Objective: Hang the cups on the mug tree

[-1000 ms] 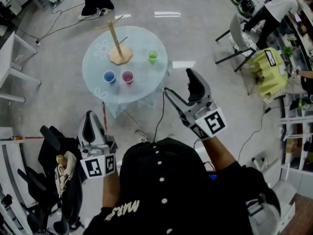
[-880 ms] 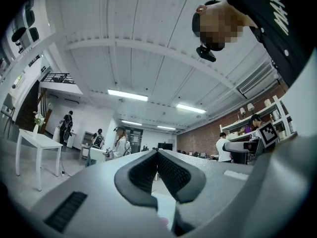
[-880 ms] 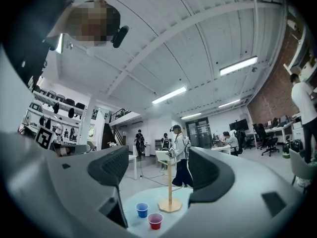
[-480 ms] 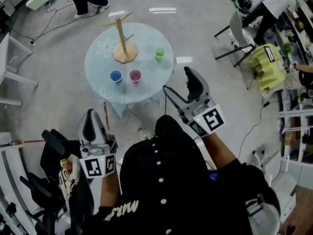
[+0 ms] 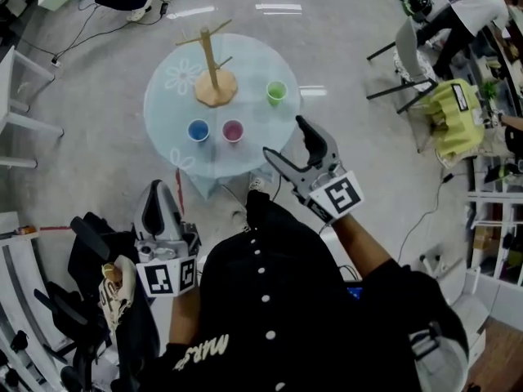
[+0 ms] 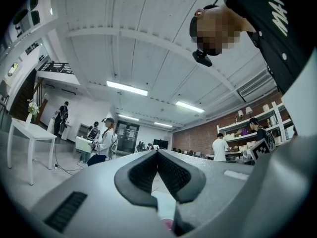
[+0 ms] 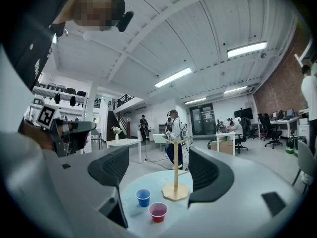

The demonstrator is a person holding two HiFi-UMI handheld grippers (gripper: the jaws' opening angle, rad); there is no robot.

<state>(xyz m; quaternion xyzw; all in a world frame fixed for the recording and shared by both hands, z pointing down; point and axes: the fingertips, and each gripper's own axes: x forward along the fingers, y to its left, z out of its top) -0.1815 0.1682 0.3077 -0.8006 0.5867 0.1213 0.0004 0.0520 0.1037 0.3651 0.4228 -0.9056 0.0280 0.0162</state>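
A wooden mug tree (image 5: 214, 70) stands bare at the far side of a round pale-blue table (image 5: 176, 96). A green cup (image 5: 276, 93) sits to its right; a blue cup (image 5: 198, 130) and a pink cup (image 5: 233, 131) sit side by side nearer me. My right gripper (image 5: 283, 137) is open and empty, held in the air near the table's near right edge. In the right gripper view the mug tree (image 7: 175, 168), blue cup (image 7: 143, 197) and pink cup (image 7: 158, 212) show between the spread jaws. My left gripper (image 5: 153, 194) hangs low at the left, shut and empty.
A black bag on a chair (image 5: 90, 256) is close to my left gripper. Cables (image 5: 233, 207) run on the floor under the table's near side. A chair with a yellow-green bundle (image 5: 453, 113) stands to the right. A white table (image 5: 12, 104) is at the far left.
The table and cups have drawn nearer in the head view. My right gripper has come forward and left, close to the table's near edge. The left gripper stays low.
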